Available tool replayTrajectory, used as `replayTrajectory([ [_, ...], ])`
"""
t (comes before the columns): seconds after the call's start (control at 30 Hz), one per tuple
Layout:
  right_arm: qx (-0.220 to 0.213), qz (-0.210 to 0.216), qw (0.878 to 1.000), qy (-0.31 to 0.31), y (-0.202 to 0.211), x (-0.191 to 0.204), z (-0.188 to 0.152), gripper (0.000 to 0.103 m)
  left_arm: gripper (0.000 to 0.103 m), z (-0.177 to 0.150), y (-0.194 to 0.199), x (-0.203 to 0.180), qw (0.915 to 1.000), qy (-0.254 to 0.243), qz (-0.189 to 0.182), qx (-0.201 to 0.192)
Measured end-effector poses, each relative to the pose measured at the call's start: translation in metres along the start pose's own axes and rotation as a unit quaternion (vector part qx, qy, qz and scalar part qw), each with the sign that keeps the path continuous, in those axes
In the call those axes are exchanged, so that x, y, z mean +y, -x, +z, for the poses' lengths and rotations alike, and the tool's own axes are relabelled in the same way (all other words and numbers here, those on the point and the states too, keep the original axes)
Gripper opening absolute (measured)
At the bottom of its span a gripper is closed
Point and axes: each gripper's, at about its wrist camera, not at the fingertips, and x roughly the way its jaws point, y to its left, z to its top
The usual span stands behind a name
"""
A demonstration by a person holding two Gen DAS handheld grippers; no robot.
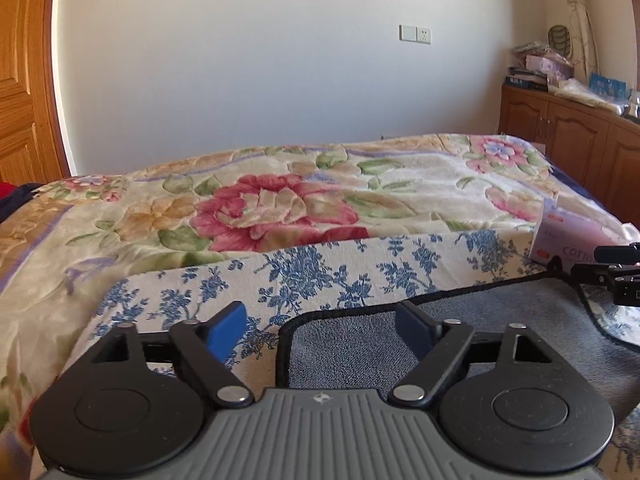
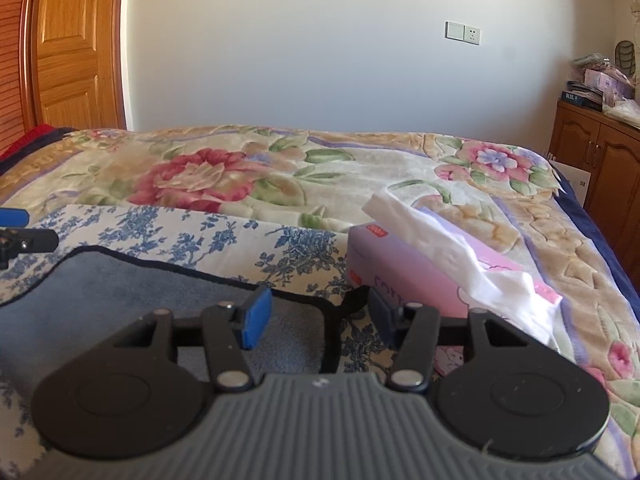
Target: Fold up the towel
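Claws (image 1: 320, 320) (image 2: 316, 318) open over towel (image 1: 460, 340); box (image 2: 404, 280) reads "COT…".

We see the towel (image 1: 460, 344) lying flat on a patterned cloth (image 1: 320, 272), and this cloth lies on the bed blanket (image 1: 280, 200). The left gripper (image 1: 320, 330) stands over the towel's left far corner, and the right gripper (image 2: 316, 320) over its right far corner. To the right of the towel, just beside it, a tissue box (image 2: 404, 276) sits on the cloth. Behind the bed is the wall with a socket plate (image 2: 463, 32). A wooden door (image 2: 72, 40) is at the left, and a cabinet (image 1: 568, 132) at the right, with packages (image 1: 536, 68) on top.
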Motion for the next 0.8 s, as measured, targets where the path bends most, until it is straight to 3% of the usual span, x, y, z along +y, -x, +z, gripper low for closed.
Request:
replayTrajectory([
  [0.33, 0.008, 0.007, 1.000, 0.011, 0.036, 0.016, 0.005, 0.055, 0.095, 0.009, 0.045, -0.007, 0.9999, -0.004, -0.002, -0.009],
  [0.8, 0.020, 0.010, 1.000, 0.009, 0.078, 0.018, -0.011, 0.056, 0.096, 0.015, 0.096, -0.033, 0.9993, -0.032, -0.011, -0.014],
])
